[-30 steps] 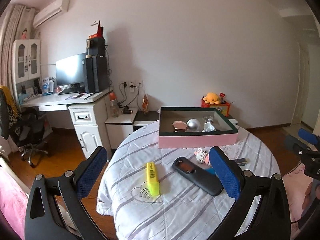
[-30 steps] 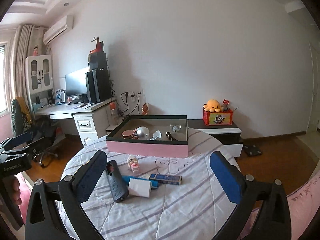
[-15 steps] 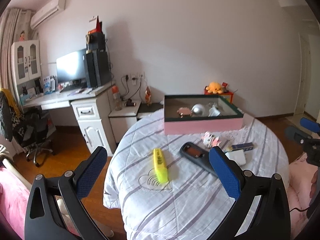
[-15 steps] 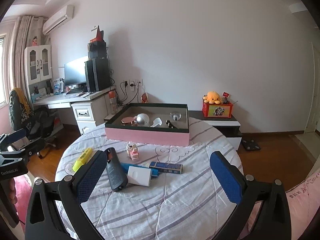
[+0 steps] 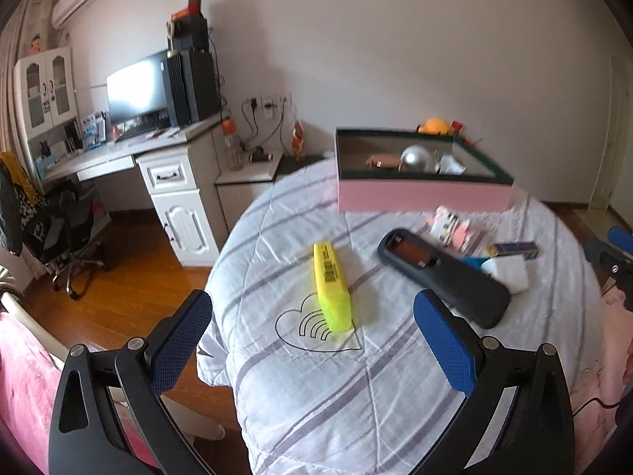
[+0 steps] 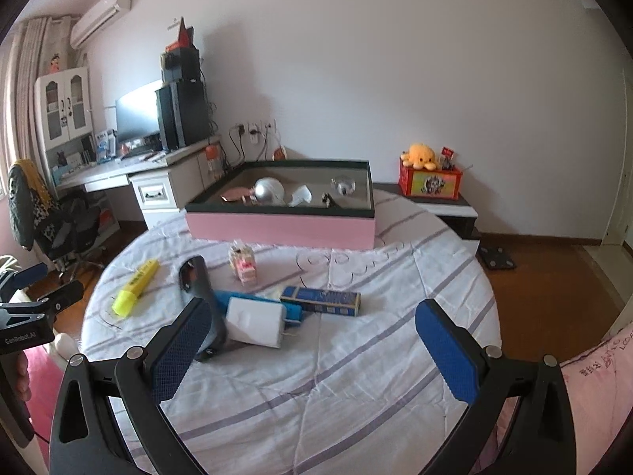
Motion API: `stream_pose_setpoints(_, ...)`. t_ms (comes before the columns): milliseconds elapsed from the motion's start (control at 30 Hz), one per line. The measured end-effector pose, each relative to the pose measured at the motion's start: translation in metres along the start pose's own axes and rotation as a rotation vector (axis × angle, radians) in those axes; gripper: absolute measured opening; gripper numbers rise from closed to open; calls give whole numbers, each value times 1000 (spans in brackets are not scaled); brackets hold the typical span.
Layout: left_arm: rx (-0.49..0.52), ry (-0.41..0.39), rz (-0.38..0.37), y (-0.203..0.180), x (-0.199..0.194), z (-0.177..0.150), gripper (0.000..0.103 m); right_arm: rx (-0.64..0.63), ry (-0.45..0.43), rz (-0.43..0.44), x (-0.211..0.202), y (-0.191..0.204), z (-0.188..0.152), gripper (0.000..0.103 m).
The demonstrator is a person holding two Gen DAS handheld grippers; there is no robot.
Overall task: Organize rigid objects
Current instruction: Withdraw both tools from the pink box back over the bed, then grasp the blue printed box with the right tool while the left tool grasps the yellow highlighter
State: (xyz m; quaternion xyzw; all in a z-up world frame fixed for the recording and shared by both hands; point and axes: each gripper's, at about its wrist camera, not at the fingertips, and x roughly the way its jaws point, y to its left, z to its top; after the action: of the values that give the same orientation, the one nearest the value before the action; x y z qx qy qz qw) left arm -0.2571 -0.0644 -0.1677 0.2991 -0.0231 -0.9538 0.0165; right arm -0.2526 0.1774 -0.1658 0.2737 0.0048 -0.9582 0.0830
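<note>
On the round table lie a yellow highlighter, a dark remote-shaped device, a white block, a blue tube, a dark blue box and a small pink-and-white toy. The pink box at the back holds a silver ball and other small items. My left gripper hangs open just short of the highlighter. My right gripper is open above the cloth, near the white block.
A white desk with a monitor and an office chair stand to the left on wooden floor. A low cabinet with an orange plush sits behind the table. Pink bedding lies at the right. A hand holds the left gripper's handle.
Both grippers have tilted down and come closer to the table; the objects now sit larger and lower in both views. Nothing on the table has moved.
</note>
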Motion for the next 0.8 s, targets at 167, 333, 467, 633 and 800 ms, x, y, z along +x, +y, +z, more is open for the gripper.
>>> stream_pose_setpoints(167,6,53,0,-3,30,-1,103,15,48,-14,23,-11,-5,103)
stream_pose_setpoints(333,-9,109,3,0,62,-2,103,31,93,-24,49,-23,-5,103)
stream_pose_setpoints(467,-18,150,1,2,81,-4,103,28,132,-34,68,-29,-5,103)
stream_pose_setpoints(633,-17,175,11,3,95,-5,103,28,160,-43,82,-39,-5,103)
stream_pose_setpoints(800,-9,181,14,4,98,-4,103,-27,229,-16,104,-44,1,103)
